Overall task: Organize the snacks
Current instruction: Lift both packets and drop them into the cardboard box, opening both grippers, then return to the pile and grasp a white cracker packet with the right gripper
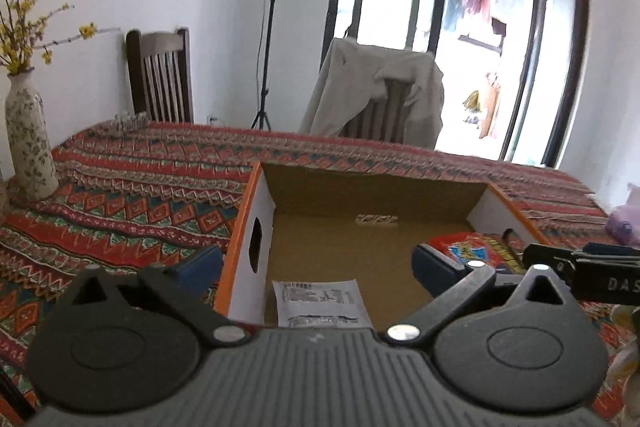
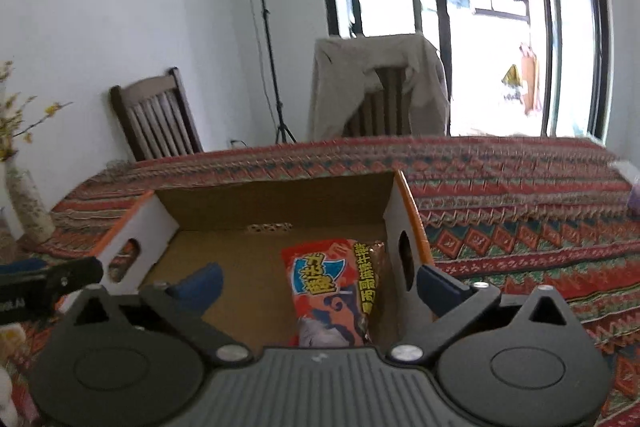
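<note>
Snack packet (image 2: 332, 291) lay flat between the right gripper's (image 2: 318, 281) wide-released jaws inside the cardboard box (image 2: 280, 199), apparently dropped for storage, while the left gripper (image 1: 316, 265) gaped empty.

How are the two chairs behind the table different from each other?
The left chair is bare, its dark slatted back fully showing; the right chair has a pale cloth draped over its back. The left chair stands against the white wall, the right chair before the glass doors. Both are dark wood with vertical slats.

Blown-out daylight from window (image 1: 460, 27), soft blur, fisheye-bent edges.
</note>
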Motion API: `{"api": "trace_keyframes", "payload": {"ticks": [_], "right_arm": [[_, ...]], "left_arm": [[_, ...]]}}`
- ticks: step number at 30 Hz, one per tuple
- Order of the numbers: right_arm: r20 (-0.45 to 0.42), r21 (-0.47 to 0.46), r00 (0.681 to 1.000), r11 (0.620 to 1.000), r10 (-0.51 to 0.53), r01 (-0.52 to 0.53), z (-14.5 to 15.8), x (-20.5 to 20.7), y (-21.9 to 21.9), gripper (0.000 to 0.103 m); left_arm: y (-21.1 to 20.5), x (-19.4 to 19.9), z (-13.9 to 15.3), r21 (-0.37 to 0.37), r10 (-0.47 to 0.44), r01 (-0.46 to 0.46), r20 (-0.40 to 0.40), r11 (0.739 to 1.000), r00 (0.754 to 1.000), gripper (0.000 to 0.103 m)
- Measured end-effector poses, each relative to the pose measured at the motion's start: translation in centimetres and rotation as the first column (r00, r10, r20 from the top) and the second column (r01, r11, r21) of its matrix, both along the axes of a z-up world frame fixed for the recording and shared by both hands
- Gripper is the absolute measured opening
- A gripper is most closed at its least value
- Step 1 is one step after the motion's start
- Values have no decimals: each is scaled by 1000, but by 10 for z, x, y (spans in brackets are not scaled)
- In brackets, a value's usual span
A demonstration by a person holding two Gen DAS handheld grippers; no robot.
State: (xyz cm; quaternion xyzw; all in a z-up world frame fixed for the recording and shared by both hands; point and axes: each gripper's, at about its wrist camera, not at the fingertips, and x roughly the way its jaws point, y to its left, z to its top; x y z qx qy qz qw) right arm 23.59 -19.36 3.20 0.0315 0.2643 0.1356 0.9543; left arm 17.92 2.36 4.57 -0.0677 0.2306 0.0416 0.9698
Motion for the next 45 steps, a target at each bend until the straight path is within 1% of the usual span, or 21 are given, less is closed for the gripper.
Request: {"api": "trace_keyframes", "payload": {"ticks": [4,8,10,14,17,21,25,30,37,40,41,45], "right_arm": [[45,-22,999,1000,17,-16,7,-32,-4,103],[56,-23,998,999,28,-26,3,-62,-9,103],[60,-19,998,999,34,-33,1,-77,-12,103],[47,-9,998,999,48,-47,-7,-103,-15,103],[28,-20,999,999,42,-42,-16,-118,-17,103],[-4,-22,999,999,41,-41,-28,-131,-20,103],[-35,-19,999,1000,23,-24,-42,-139,-22,103],[-61,-5,998,1000,3,-4,-53,-142,-27,103],[-15,-31,1000,999,-19,18,-41,-126,-23,101],[-17,-43,1000,999,-11,11,-36,-109,-20,96],[-23,-46,1000,999,-9,7,-35,-103,-20,93],[-90,-66,996,998,20,-26,-39,-74,-14,91]], "left_arm": [[-1,-30,2,-19,-21,22,49,1000,999,103],[1,-59,1,-44,-40,44,81,998,996,103],[1,-71,-1,-43,-49,52,86,998,995,103],[1,-92,-10,-43,-59,62,83,997,995,103],[4,-103,-18,-50,-75,78,69,996,995,103],[4,-116,-26,-39,-85,88,52,995,995,103],[6,-127,-37,-57,-90,91,34,994,995,103],[6,-138,-50,-62,-80,81,19,995,997,103],[8,-142,-51,-45,-77,78,18,996,997,103],[8,-142,-51,-43,-77,78,17,996,997,103],[9,-142,-51,-43,-76,76,17,996,997,103],[11,-142,-52,-46,-63,64,12,997,998,103]]}}
